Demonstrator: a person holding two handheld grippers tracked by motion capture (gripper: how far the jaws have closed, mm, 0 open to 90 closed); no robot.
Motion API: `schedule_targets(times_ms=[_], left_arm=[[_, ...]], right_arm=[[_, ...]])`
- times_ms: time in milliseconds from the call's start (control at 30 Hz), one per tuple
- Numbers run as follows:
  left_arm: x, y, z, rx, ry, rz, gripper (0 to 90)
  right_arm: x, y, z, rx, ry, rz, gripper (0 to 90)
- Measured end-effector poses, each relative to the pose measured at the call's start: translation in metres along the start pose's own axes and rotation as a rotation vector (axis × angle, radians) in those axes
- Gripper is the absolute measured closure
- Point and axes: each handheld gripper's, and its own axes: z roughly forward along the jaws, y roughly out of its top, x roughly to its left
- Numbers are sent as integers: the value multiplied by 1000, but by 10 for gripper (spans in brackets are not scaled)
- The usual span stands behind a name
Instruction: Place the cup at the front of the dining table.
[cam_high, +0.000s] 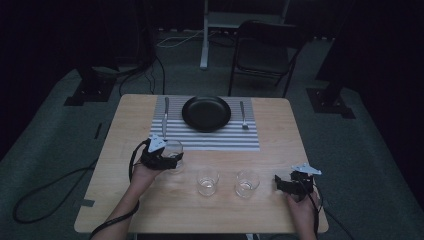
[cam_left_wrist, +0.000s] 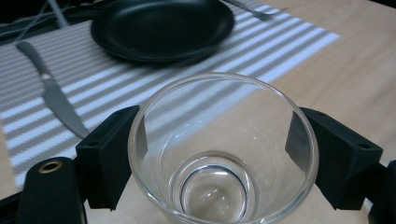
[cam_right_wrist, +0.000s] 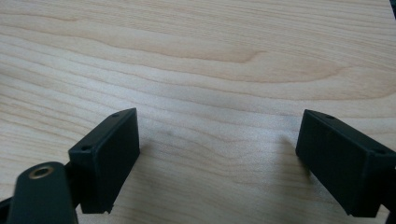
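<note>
My left gripper (cam_high: 171, 159) (cam_left_wrist: 217, 135) is shut on a clear empty glass (cam_high: 174, 150) (cam_left_wrist: 219, 154) just below the placement's left corner. Both black pads (cam_left_wrist: 116, 149) press against the glass's sides, near the rim. I cannot tell whether the glass rests on the table or hangs just above it. Two more empty glasses (cam_high: 208, 181) (cam_high: 247, 183) stand side by side in the middle front of the table. My right gripper (cam_high: 281, 184) (cam_right_wrist: 219, 135) is low over bare wood at the front right, open, with nothing between its jaws.
A striped grey placemat (cam_high: 220, 137) (cam_left_wrist: 289, 42) lies at the back of the wooden table (cam_high: 280, 145). It carries a black plate (cam_high: 206, 113) (cam_left_wrist: 163, 25), a knife (cam_high: 165, 116) (cam_left_wrist: 53, 95) to the left and a fork (cam_high: 243, 116) to the right. A folding chair (cam_high: 265, 50) stands beyond the table.
</note>
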Motion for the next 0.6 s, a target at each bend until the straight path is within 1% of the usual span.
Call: schedule_targets(times_ms=[67, 167, 200, 300, 367, 400, 433, 467, 533, 567, 600], left_arm=[[4, 5, 4, 0, 14, -18, 184], [6, 7, 6, -2, 19, -24, 184], [10, 12, 11, 0, 28, -33, 184], [16, 19, 17, -3, 40, -46, 184], [19, 23, 21, -4, 44, -64, 184], [19, 23, 21, -4, 44, -64, 184], [22, 26, 25, -4, 49, -78, 184], [25, 29, 29, -4, 51, -83, 184], [27, 31, 32, -1, 59, -87, 184], [30, 35, 36, -3, 67, -99, 184], [30, 35, 36, -3, 67, -99, 184]], right_arm=[[0, 0, 0, 0, 0, 0, 130], [0, 0, 0, 0, 0, 0, 130], [0, 0, 0, 0, 0, 0, 130], [0, 0, 0, 0, 0, 0, 130], [0, 0, 0, 0, 0, 0, 130], [0, 0, 0, 0, 0, 0, 130], [0, 0, 0, 0, 0, 0, 130], [0, 0, 0, 0, 0, 0, 130], [0, 0, 0, 0, 0, 0, 130], [0, 0, 0, 0, 0, 0, 130], [0, 0, 0, 0, 0, 0, 130]])
